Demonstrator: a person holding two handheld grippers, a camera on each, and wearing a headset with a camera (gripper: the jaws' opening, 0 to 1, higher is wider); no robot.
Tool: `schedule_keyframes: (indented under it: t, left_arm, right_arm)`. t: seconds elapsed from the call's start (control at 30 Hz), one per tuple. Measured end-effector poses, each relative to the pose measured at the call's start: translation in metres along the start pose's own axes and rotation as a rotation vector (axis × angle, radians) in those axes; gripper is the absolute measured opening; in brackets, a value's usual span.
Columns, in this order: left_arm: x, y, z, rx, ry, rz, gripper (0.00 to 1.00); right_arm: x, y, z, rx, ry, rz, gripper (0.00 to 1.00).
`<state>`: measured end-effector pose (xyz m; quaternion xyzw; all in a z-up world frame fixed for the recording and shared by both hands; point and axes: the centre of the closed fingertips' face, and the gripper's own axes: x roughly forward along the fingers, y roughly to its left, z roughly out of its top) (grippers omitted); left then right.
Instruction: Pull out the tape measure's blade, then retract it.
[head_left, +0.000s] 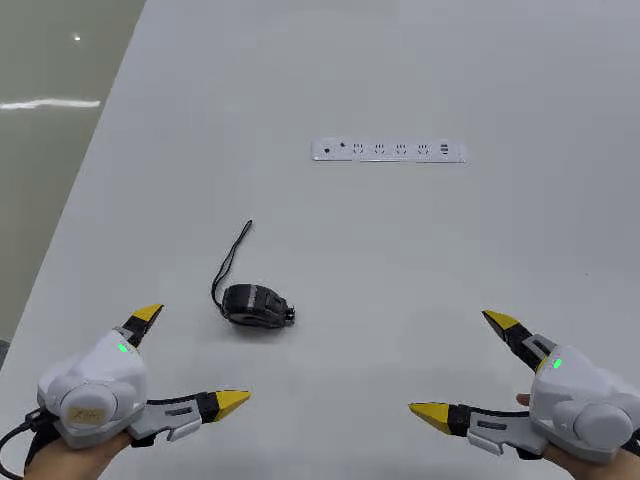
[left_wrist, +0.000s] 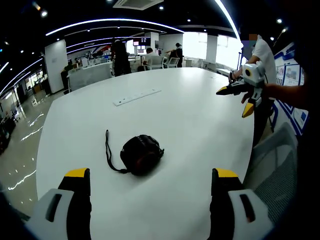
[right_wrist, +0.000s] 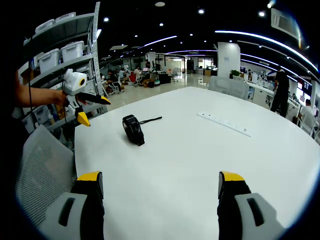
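Lying crosswise, tape measure (head_left: 256, 306) points right; left claw (head_left: 192, 356), right claw (head_left: 461, 365) spread empty.

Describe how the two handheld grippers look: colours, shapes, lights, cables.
The left gripper and right gripper each have a rounded white housing, two black jaws with yellow tips, and a small green light on top. A black cable runs from the left one's rear.

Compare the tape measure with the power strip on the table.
The tape measure is black and compact; the power strip is white, long and flat. The tape measure trails a strap; the power strip shows a row of sockets. In the head view the tape measure lies closer, the power strip farther back. Both rest on the table.
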<state>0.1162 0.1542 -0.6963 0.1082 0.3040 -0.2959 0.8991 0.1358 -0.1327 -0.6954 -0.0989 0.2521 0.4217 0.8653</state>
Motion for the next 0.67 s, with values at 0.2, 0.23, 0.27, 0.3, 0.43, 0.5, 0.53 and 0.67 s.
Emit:
schedule_keyframes:
  t: [0.2,0.23,0.27,0.3,0.43,0.5,0.53,0.67]
  left_arm:
    - [0.0006,-0.0012,-0.0006,-0.001,0.001,-0.002,0.99]
    - [0.0004,-0.0012,0.0,0.0,0.001,-0.001,0.99]
    - [0.0004,-0.0013,0.0001,0.0,0.001,-0.001,0.99]
    - [0.0004,-0.0015,0.0003,-0.001,0.0,-0.002,0.99]
    - [0.0005,-0.0014,0.0008,0.002,0.001,-0.002,0.99]
    - [0.0005,-0.0014,0.0012,0.004,0.001,-0.002,0.99]
    - [0.0004,-0.0016,0.0015,0.004,0.001,-0.002,0.99]
    - [0.0002,-0.0013,0.0027,0.004,-0.001,0.0,0.99]
  right_arm:
    - [-0.0007,0.0003,0.0005,-0.002,0.004,-0.001,0.98]
    - [-0.0007,0.0003,0.0004,-0.003,0.006,-0.001,0.98]
    - [-0.0009,0.0002,0.0002,-0.004,0.006,-0.001,0.98]
    - [-0.0009,0.0001,0.0003,-0.005,0.006,-0.002,0.98]
    - [-0.0006,0.0001,-0.001,-0.004,0.007,-0.002,0.98]
    - [-0.0007,0.0002,-0.0018,-0.004,0.01,-0.002,0.98]
    - [-0.0008,0.0001,-0.0019,-0.004,0.01,-0.002,0.98]
    - [-0.0014,0.0001,-0.0017,-0.005,0.01,-0.003,0.98]
